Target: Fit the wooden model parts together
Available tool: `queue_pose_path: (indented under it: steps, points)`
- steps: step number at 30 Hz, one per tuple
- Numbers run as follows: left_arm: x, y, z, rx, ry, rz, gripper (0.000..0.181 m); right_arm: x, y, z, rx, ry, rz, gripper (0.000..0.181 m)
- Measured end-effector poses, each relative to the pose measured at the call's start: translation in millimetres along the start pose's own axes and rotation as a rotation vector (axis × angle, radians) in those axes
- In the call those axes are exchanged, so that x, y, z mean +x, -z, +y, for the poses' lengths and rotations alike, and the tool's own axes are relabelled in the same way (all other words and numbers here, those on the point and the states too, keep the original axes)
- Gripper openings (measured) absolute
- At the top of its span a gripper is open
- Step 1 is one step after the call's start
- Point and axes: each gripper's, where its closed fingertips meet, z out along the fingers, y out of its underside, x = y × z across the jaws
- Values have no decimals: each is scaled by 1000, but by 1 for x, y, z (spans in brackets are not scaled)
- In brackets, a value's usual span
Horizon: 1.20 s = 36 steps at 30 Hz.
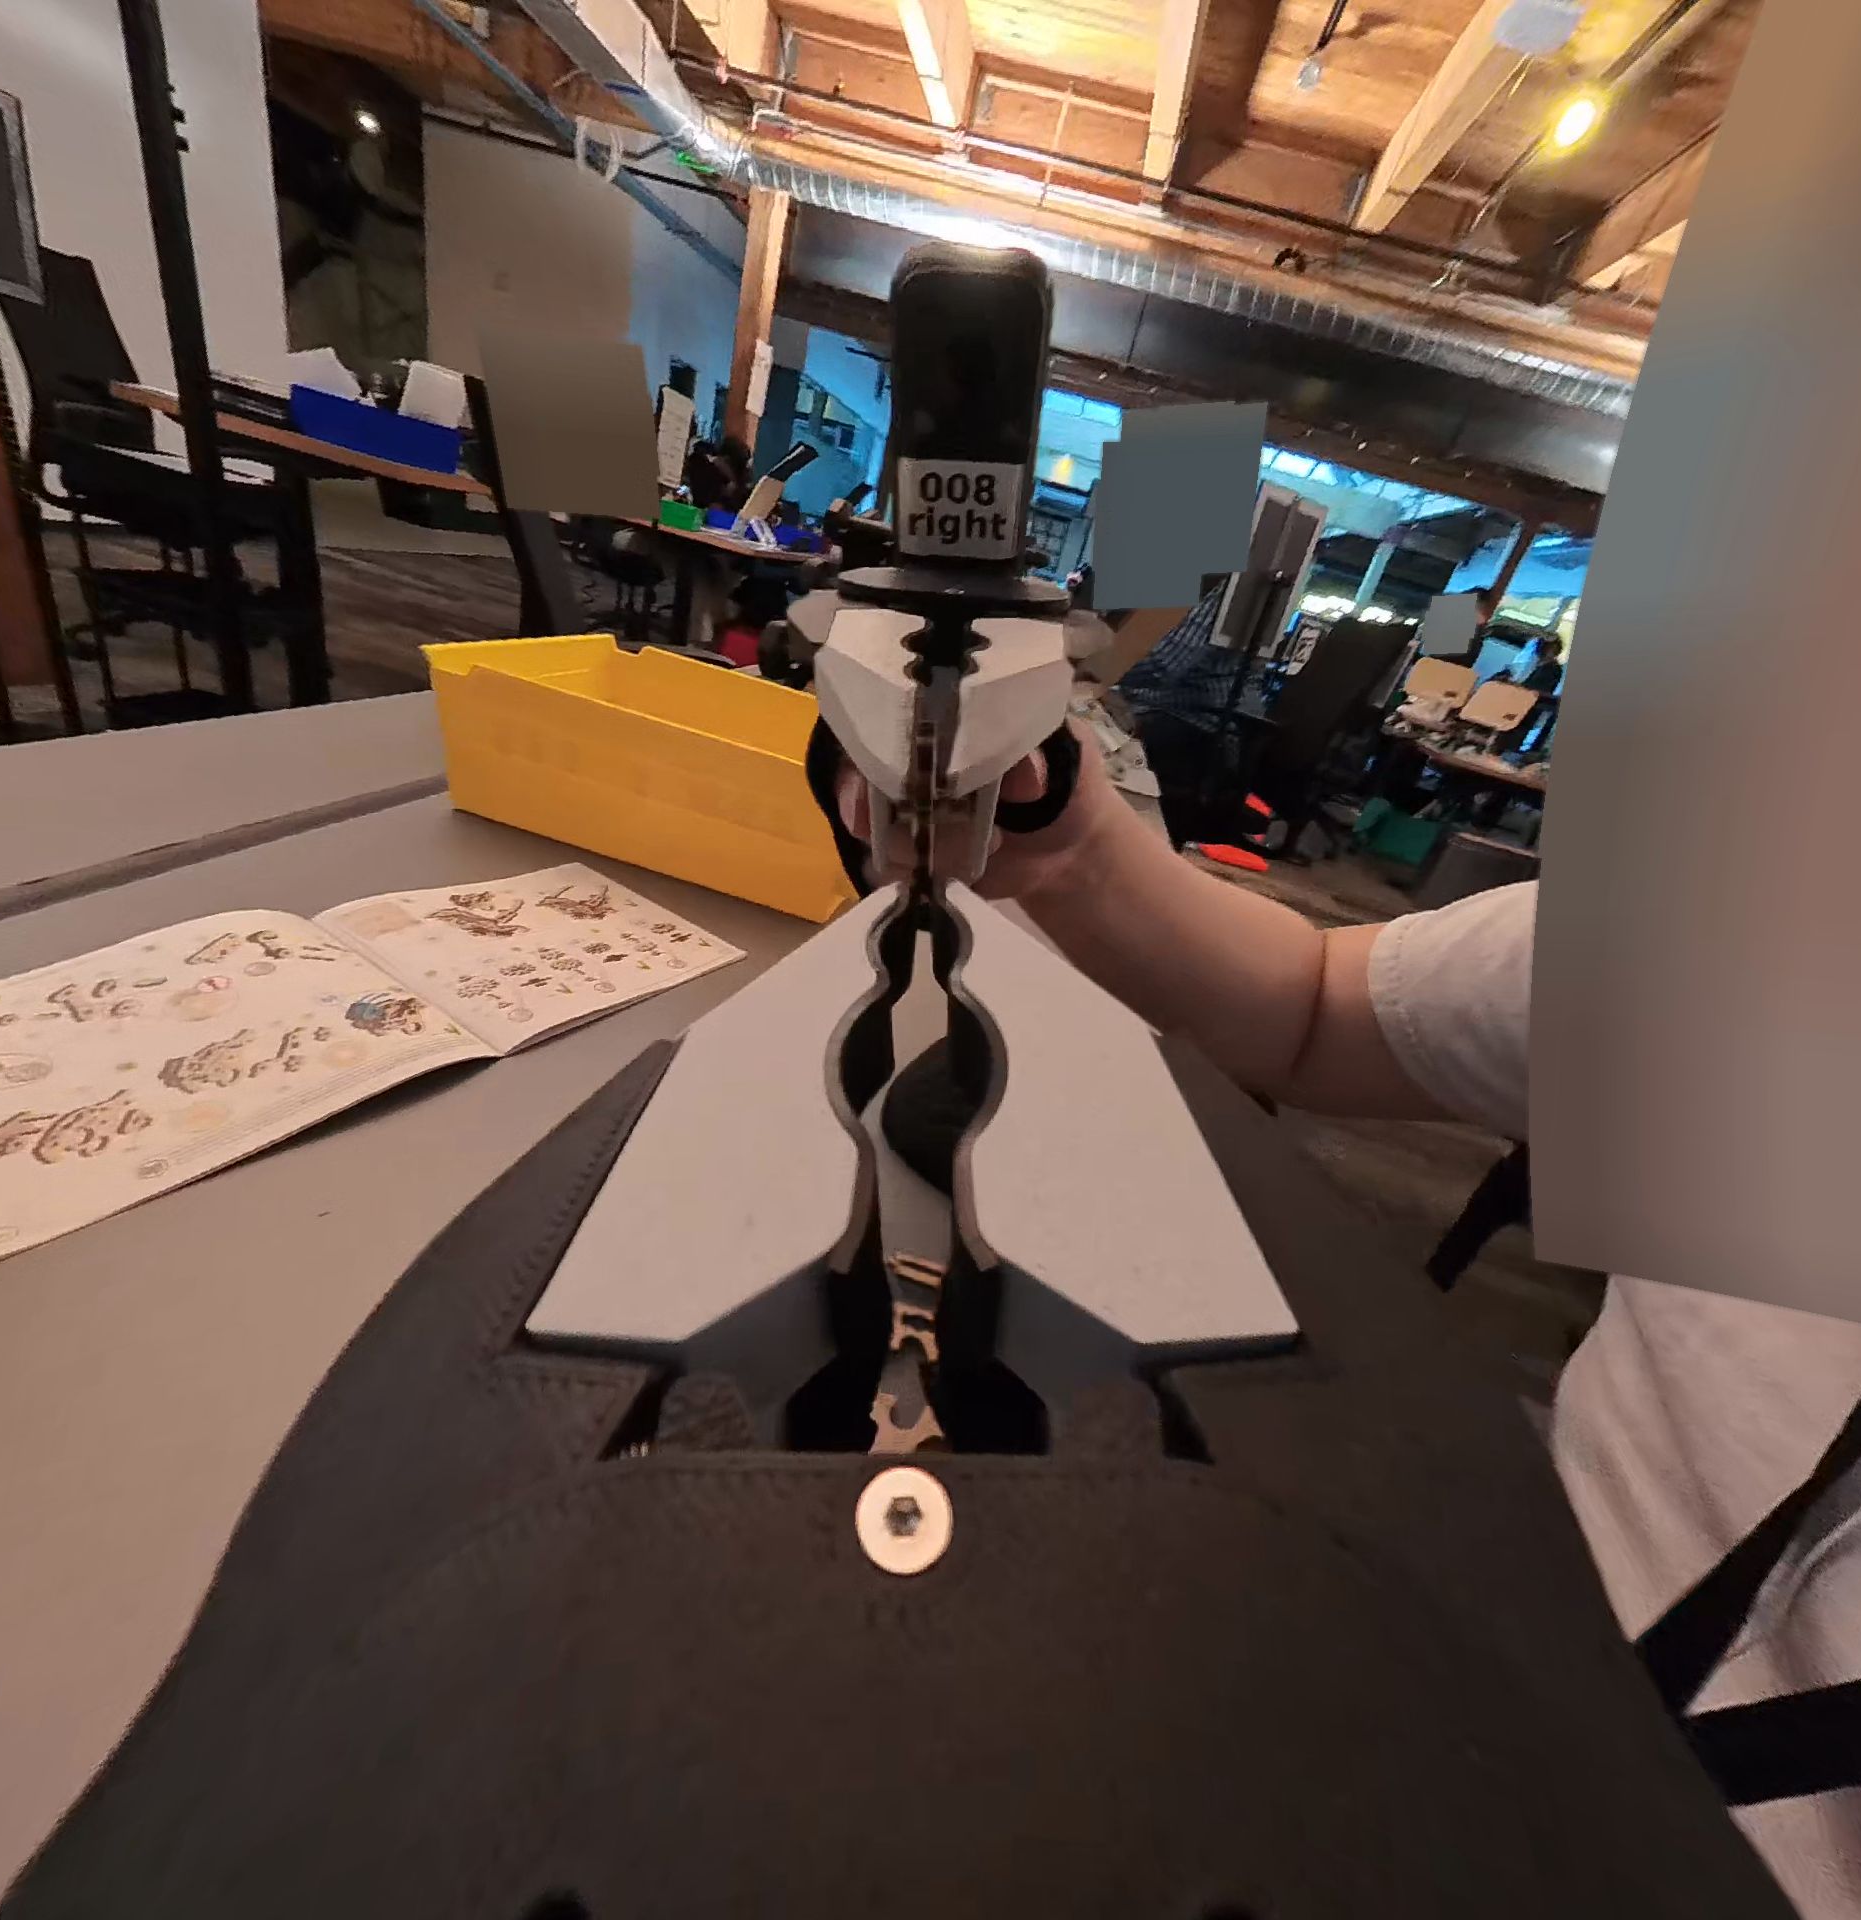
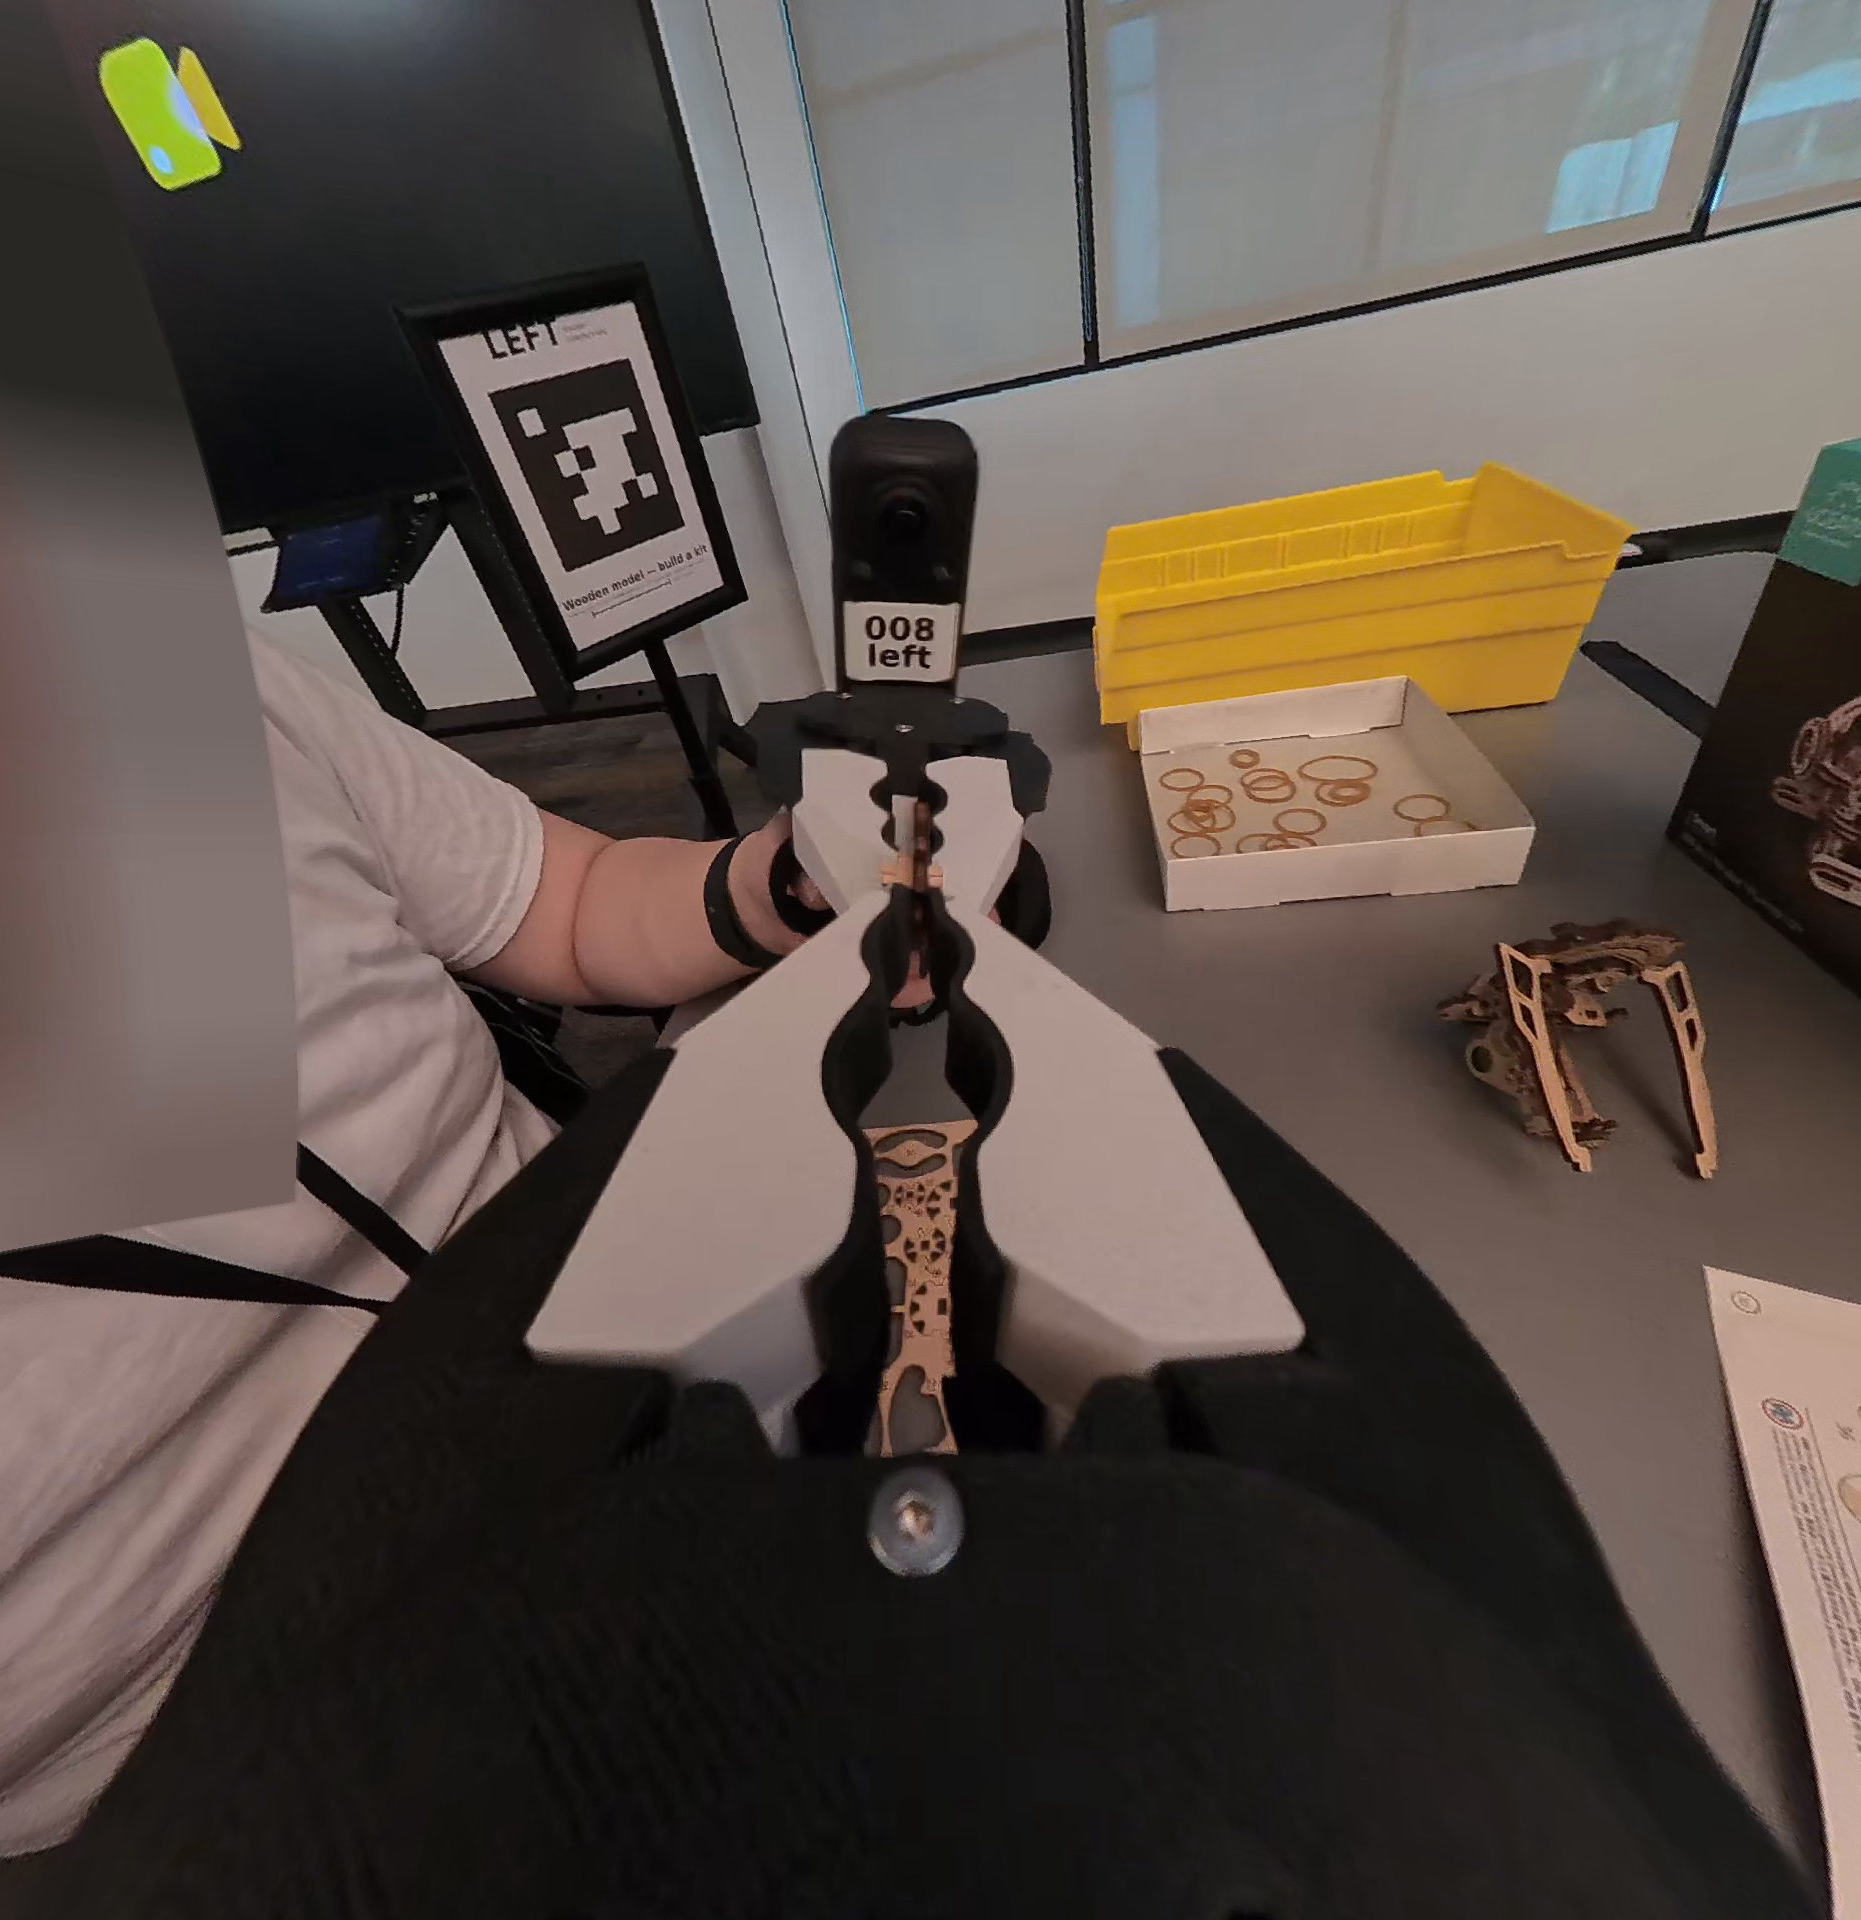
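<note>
My two grippers face each other tip to tip above the grey table. My left gripper (image 1: 921, 899) is shut on a thin wooden part (image 1: 908, 1340) that runs between its jaws. My right gripper (image 2: 910, 920) is shut on a flat wooden part with gear-shaped cutouts (image 2: 918, 1268). In the left wrist view the right gripper (image 1: 931, 831) shows head-on, with its part edge-on (image 1: 931, 743). In the right wrist view the left gripper (image 2: 910, 868) shows head-on, with a small wooden tab (image 2: 910, 876) at its tips. The two parts meet where the tips touch; the joint itself is hidden.
A partly built wooden model (image 2: 1570, 1039) stands on the table (image 2: 1269, 1039). Behind it are a white tray (image 2: 1477, 883) of rubber rings and a yellow bin (image 2: 1352, 613). A kit box (image 2: 1799, 748) stands at the right. An open instruction booklet (image 1: 282, 1029) lies on the left. The tips of both grippers are at nearly the same place.
</note>
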Motion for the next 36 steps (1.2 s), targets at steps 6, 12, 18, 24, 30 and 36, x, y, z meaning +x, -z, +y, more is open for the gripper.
queue_pose_path:
  steps: [6,12,18,24,30,36]
  points:
    - [-24,1,28,-186,-52,-134,0,5,7,-10,75,-91,-19,0]
    - [-40,6,31,-215,-110,-257,0,18,14,6,4,69,41,0]
    - [-83,34,27,-244,-132,-517,0,98,24,103,-437,571,389,1]
    - [-89,41,26,-242,-108,-548,0,123,25,154,-634,719,440,1]
    - [-89,37,35,-274,-79,-530,0,123,23,159,-668,781,441,2]
    - [-88,36,40,-296,-55,-521,0,121,30,156,-648,745,462,13]
